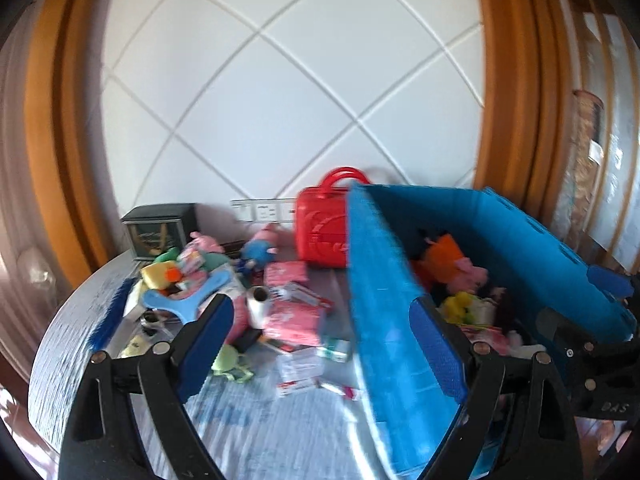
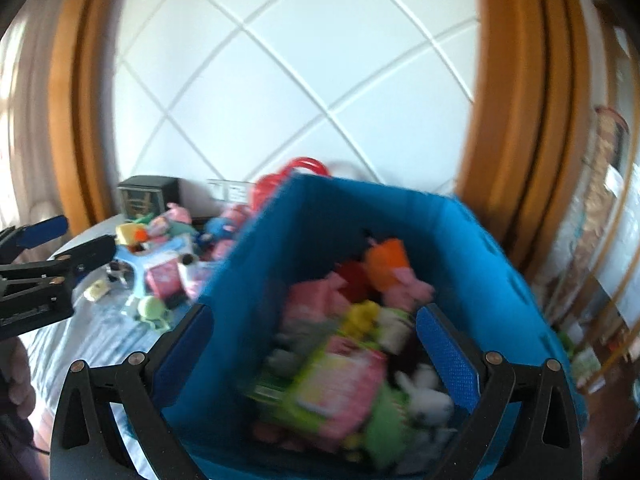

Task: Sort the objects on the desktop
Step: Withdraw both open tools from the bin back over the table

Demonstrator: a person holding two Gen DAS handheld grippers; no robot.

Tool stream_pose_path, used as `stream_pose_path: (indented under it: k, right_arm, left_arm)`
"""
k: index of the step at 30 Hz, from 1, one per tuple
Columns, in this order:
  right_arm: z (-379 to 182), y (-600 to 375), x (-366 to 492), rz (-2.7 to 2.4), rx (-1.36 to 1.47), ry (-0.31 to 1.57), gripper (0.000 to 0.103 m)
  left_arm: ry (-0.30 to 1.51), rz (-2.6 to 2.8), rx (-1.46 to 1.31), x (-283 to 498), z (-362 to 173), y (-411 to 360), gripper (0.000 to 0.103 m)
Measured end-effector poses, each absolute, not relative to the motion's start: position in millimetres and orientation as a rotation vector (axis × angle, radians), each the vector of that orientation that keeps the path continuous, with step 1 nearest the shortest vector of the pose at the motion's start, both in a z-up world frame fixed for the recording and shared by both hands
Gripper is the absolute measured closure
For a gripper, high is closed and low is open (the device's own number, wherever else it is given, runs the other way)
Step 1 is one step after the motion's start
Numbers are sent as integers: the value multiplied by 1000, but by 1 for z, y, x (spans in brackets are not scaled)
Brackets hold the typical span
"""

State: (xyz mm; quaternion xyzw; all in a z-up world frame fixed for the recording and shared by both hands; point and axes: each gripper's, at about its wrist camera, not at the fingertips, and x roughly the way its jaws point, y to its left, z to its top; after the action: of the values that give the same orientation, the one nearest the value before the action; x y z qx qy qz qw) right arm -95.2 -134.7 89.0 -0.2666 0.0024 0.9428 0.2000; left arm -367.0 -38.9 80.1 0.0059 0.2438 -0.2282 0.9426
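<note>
**Figure: Desktop sorting, partly done — bin filling, pile remaining**

The open-topped blue corrugated-plastic storage bin [image 2: 460, 240] stands on the right side of the table, its near-left wall close to both cameras. It already holds a jumble of sorted items: an orange-and-pink plush toy [image 2: 394, 268] toward the far wall, a yellow plush [image 2: 362, 316], a pink-and-green flat packet [image 2: 340, 380] and a white plush [image 2: 424, 392] nearer; motion blur hides finer detail. By this evidence, a good share of the sorting appears done.

What is left lies in a loose pile on the grey-white clothed tabletop [image 1: 260, 432], to the left of the bin: a light-blue plastic Y-shaped piece [image 1: 188, 304], a blue plush figure [image 1: 260, 250], pink packets [image 1: 296, 316], a roll of clear film [image 1: 258, 300], a small green plush [image 1: 230, 362] and small boxes near the bin wall. A red plastic carry case with handles [image 1: 322, 232] stands at the far edge, touching or just behind the bin's far-left corner; a dark box-shaped clock [image 1: 158, 228] sits far left.

The left gripper [image 1: 324, 352] has its jaws wide apart with nothing clamped; the bin's near-left wall stands between its fingers, but whether a pad touches it cannot be told. The right gripper [image 2: 316, 356] is likewise spread wide and empty, poised over the bin's contents.

Writing: only embossed characters on the black gripper body at lower right in the left wrist view, too blurred to read with confidence; packet print is illegible.
</note>
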Motion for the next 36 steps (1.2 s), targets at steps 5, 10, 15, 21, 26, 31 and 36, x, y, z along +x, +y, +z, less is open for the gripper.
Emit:
stream_pose_path:
  k: [5, 10, 15, 21, 26, 31, 36]
  right_arm:
    - [96, -209, -144, 2650, -747, -92, 0]
    - [92, -285, -204, 2664, -787, -125, 0]
    - [71, -323, -249, 2645, -861, -49, 0]
    - [23, -336, -290, 2593, -1032, 46, 0]
    - [-38, -321, -320, 2509, -1202, 170, 0]
    - [-100, -295, -345, 2404, -1345, 257, 0]
    - [-146, -261, -354, 2311, -1437, 341, 0]
  left_arm:
    - [493, -441, -10, -334, 68, 40, 13]
    - [517, -421, -39, -287, 51, 121, 13]
    - [573, -391, -73, -243, 23, 174, 13]
    - [711, -352, -32, -200, -34, 195, 13]
    - [830, -342, 17, -175, -88, 192, 13]
    - [1034, -371, 39, -144, -159, 175, 18]
    - [1082, -395, 109, -128, -196, 142, 34]
